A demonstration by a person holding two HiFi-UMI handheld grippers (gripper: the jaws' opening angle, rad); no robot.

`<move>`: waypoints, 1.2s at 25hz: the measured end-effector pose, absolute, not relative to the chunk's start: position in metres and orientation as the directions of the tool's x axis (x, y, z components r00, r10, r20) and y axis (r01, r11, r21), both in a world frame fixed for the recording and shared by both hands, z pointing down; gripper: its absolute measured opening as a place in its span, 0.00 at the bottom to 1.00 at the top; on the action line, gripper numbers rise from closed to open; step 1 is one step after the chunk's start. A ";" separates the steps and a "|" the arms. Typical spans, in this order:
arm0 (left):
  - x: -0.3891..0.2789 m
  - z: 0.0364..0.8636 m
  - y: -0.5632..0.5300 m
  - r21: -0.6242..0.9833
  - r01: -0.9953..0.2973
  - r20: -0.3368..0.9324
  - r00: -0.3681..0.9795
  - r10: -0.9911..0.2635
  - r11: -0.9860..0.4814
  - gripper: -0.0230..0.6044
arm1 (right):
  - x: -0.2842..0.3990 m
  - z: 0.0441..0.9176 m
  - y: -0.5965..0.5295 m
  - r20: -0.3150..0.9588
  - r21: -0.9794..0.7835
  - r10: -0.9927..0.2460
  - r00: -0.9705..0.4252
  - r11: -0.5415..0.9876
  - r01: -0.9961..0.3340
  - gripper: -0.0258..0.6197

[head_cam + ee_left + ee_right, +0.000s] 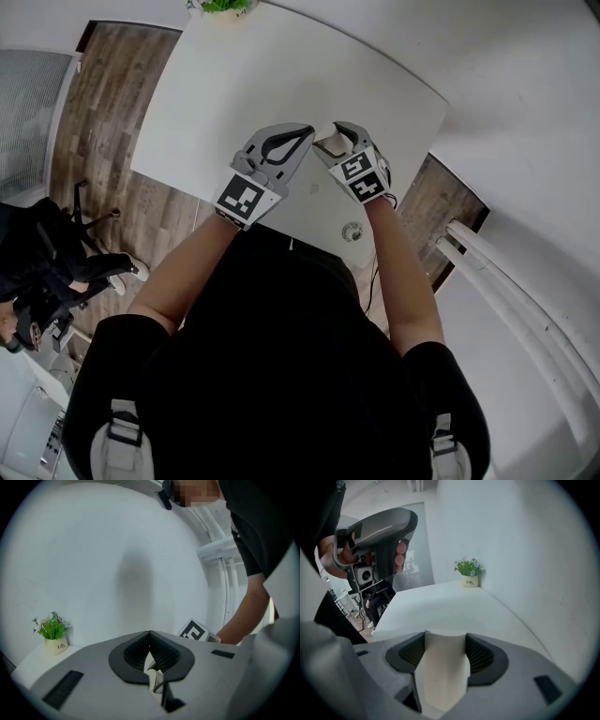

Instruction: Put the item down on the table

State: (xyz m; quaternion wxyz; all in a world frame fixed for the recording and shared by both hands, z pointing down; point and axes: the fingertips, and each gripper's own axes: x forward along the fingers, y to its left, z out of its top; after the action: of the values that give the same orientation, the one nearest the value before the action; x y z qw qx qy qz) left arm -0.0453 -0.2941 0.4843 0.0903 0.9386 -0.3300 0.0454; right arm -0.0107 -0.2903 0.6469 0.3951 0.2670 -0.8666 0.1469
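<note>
Item [443, 667]: pale cream piece, flat top, plain sides. I cannot tell what it is. It sits between the jaws of my right gripper [445, 641], which are closed on its two sides. In the head view it shows only as a small pale patch [325, 133] at the tip of that gripper [333, 141].

Position: held above the table [281, 75], over the part nearest my body and not yet resting on it. No view lets me judge the gap under it.

Left gripper [150, 637]: jaws closed tip to tip, nothing held that I can see. It hangs just beside the right one [286, 141], with the tips nearly meeting.

Risks, judged from here:
- Opening too high. The item would drop rather than settle, and it could tip or skid on the smooth white top [440, 606].
- Near edge. I am working close to my side of the table, so a skid toward me could send the item down to the floor [112, 122].
- Left gripper crowding. A small drift could knock the item while the right jaws part.
- Base not level. If the item lands tilted, it may topple on release.

The potted plant [469, 573] at the far edge is well apart and poses no risk.
</note>
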 end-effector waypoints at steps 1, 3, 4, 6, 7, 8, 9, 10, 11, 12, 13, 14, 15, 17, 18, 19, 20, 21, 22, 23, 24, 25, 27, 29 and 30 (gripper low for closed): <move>-0.047 0.484 -0.295 0.142 -0.629 0.147 0.777 -0.612 -0.765 0.03 | -0.013 0.648 -0.292 0.766 -0.035 -0.345 -0.543 0.820 -0.571 0.47; -0.050 0.487 -0.296 0.140 -0.631 0.155 0.775 -0.613 -0.763 0.03 | -0.018 0.651 -0.294 0.775 -0.017 -0.338 -0.534 0.834 -0.552 0.46; -0.052 0.489 -0.297 0.137 -0.632 0.160 0.774 -0.613 -0.763 0.03 | -0.020 0.653 -0.295 0.780 -0.010 -0.332 -0.530 0.840 -0.542 0.46; -0.055 0.492 -0.298 0.143 -0.636 0.160 0.771 -0.616 -0.759 0.03 | -0.026 0.659 -0.294 0.790 0.002 -0.320 -0.523 0.854 -0.520 0.46; -0.056 0.492 -0.299 0.147 -0.638 0.159 0.770 -0.618 -0.756 0.03 | -0.028 0.663 -0.294 0.795 0.008 -0.314 -0.519 0.861 -0.508 0.46; -0.057 0.493 -0.299 0.149 -0.639 0.158 0.769 -0.619 -0.755 0.03 | -0.030 0.666 -0.293 0.800 0.015 -0.308 -0.514 0.868 -0.496 0.46; -0.058 0.493 -0.299 0.151 -0.640 0.159 0.768 -0.620 -0.754 0.03 | -0.032 0.670 -0.291 0.807 0.022 -0.301 -0.508 0.875 -0.483 0.46; -0.059 0.494 -0.299 0.153 -0.641 0.159 0.768 -0.621 -0.753 0.03 | -0.033 0.674 -0.290 0.815 0.028 -0.292 -0.501 0.883 -0.469 0.46; -0.060 0.494 -0.299 0.155 -0.642 0.159 0.767 -0.622 -0.751 0.03 | -0.035 0.678 -0.288 0.824 0.033 -0.281 -0.492 0.891 -0.453 0.46; -0.062 0.495 -0.299 0.158 -0.643 0.160 0.765 -0.623 -0.749 0.03 | -0.037 0.684 -0.286 0.834 0.038 -0.268 -0.482 0.900 -0.435 0.46; -0.063 0.495 -0.300 0.160 -0.645 0.161 0.764 -0.625 -0.747 0.03 | -0.038 0.689 -0.284 0.844 0.041 -0.254 -0.472 0.908 -0.416 0.46; -0.064 0.496 -0.300 0.161 -0.647 0.163 0.762 -0.627 -0.745 0.03 | -0.038 0.695 -0.282 0.854 0.043 -0.241 -0.462 0.916 -0.399 0.45; -0.065 0.498 -0.300 0.161 -0.648 0.165 0.761 -0.628 -0.744 0.03 | -0.038 0.701 -0.280 0.863 0.044 -0.228 -0.452 0.923 -0.382 0.45; -0.066 0.500 -0.300 0.165 -0.648 0.168 0.761 -0.627 -0.743 0.03 | -0.037 0.712 -0.277 0.879 0.046 -0.205 -0.430 0.935 -0.351 0.45; -0.067 0.500 -0.300 0.170 -0.647 0.169 0.762 -0.625 -0.743 0.03 | -0.036 0.717 -0.275 0.886 0.047 -0.195 -0.420 0.940 -0.338 0.45; -0.068 0.501 -0.299 0.173 -0.647 0.170 0.762 -0.624 -0.743 0.03 | -0.036 0.721 -0.273 0.893 0.047 -0.186 -0.411 0.944 -0.326 0.45; -0.070 0.502 -0.299 0.172 -0.649 0.171 0.761 -0.626 -0.741 0.03 | -0.036 0.725 -0.272 0.898 0.047 -0.178 -0.402 0.948 -0.315 0.45; -0.071 0.502 -0.299 0.170 -0.651 0.171 0.759 -0.628 -0.740 0.03 | -0.035 0.728 -0.270 0.903 0.045 -0.170 -0.396 0.952 -0.304 0.45; -0.072 0.503 -0.299 0.170 -0.652 0.171 0.758 -0.630 -0.739 0.03 | -0.035 0.731 -0.268 0.906 0.043 -0.160 -0.392 0.955 -0.292 0.45; -0.072 0.502 -0.299 0.172 -0.652 0.169 0.758 -0.630 -0.738 0.03 | -0.035 0.733 -0.266 0.908 0.040 -0.152 -0.390 0.959 -0.282 0.45; -0.072 0.501 -0.298 0.178 -0.650 0.166 0.760 -0.629 -0.739 0.03 | -0.035 0.734 -0.265 0.909 0.037 -0.147 -0.390 0.961 -0.275 0.45; -0.072 0.500 -0.298 0.182 -0.648 0.164 0.762 -0.627 -0.739 0.03 | -0.035 0.735 -0.265 0.909 0.035 -0.144 -0.391 0.962 -0.272 0.45; -0.072 0.502 -0.297 0.182 -0.643 0.169 0.766 -0.621 -0.744 0.03 | -0.035 0.736 -0.265 0.910 0.032 -0.140 -0.391 0.963 -0.269 0.46; -0.071 0.504 -0.296 0.174 -0.643 0.174 0.766 -0.619 -0.746 0.03 | -0.034 0.737 -0.264 0.914 0.033 -0.138 -0.381 0.963 -0.269 0.46; -0.071 0.505 -0.295 0.169 -0.643 0.175 0.765 -0.619 -0.747 0.03 | -0.032 0.737 -0.264 0.917 0.036 -0.139 -0.375 0.962 -0.270 0.46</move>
State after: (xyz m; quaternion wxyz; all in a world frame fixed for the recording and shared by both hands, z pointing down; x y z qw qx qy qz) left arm -0.0710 -0.2952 0.5046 0.1103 0.9330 -0.3383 0.0537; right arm -0.0324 -0.2639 0.7374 0.5452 0.1238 -0.8270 0.0600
